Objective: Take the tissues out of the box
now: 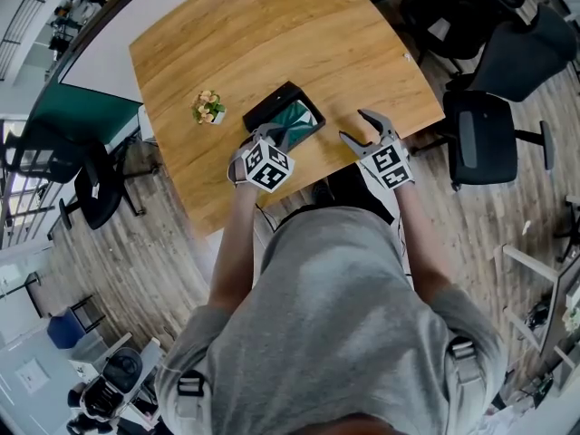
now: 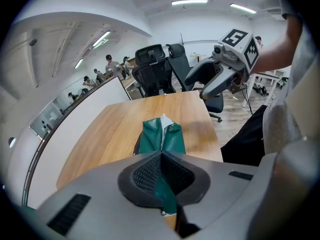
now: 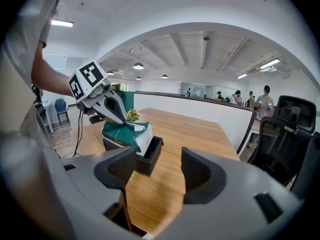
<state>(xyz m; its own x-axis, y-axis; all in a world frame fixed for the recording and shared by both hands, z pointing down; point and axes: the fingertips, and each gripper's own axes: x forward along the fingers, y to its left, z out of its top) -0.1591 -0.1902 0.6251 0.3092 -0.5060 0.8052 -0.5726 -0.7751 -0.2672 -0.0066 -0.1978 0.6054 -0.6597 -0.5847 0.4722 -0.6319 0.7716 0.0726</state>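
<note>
A black open box (image 1: 272, 104) stands on the wooden table (image 1: 272, 34) near its front edge. A green tissue pack (image 1: 297, 118) lies in it, its near end lifted and tilted out of the box (image 3: 150, 156). My left gripper (image 1: 272, 137) is shut on the pack's green wrapper (image 2: 162, 139), which runs between the closed pads. In the right gripper view the pack (image 3: 125, 133) hangs from that left gripper (image 3: 117, 115), with its white end showing. My right gripper (image 1: 353, 125) stands open to the right of the box, nothing between its fingers (image 3: 120, 171).
A small potted plant (image 1: 208, 107) stands left of the box. Black office chairs (image 1: 485, 139) are off the table's right side, and another chair (image 1: 95, 188) stands at the left. The table's front edge runs just below both grippers.
</note>
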